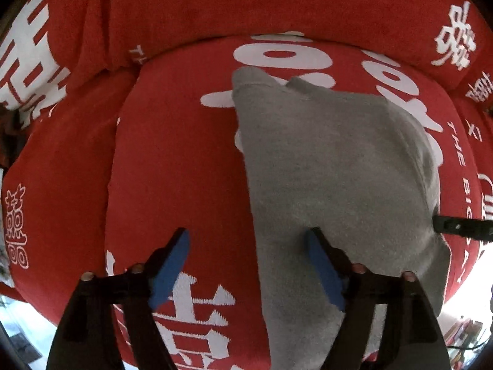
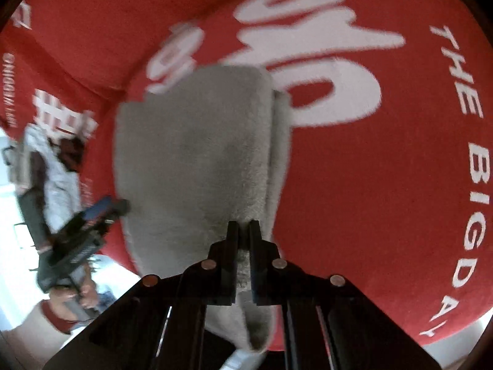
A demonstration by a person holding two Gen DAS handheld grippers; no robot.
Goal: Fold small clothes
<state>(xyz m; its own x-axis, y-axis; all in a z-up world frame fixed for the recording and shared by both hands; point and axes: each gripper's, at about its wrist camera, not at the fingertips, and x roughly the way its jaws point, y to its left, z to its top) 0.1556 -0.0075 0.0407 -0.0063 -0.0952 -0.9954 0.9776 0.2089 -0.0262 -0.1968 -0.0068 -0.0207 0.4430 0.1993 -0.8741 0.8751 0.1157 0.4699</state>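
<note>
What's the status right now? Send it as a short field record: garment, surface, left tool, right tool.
garment: grey garment, lying partly folded, a doubled edge along one side
surface: red cover with white lettering, sofa-like cushion
left tool: left tool open, blue pads apart, over the garment's edge, gripping nothing
right tool: right tool shut on the garment's near edge

Soft, even indoor light falls on the red cover [image 1: 185,154], with no glare. Daylight blows out the lower corners (both views). Fisheye bending curves the edges into dark vignettes. The right wrist view is motion-blurred, its white lettering [image 2: 308,61] smeared.
</note>
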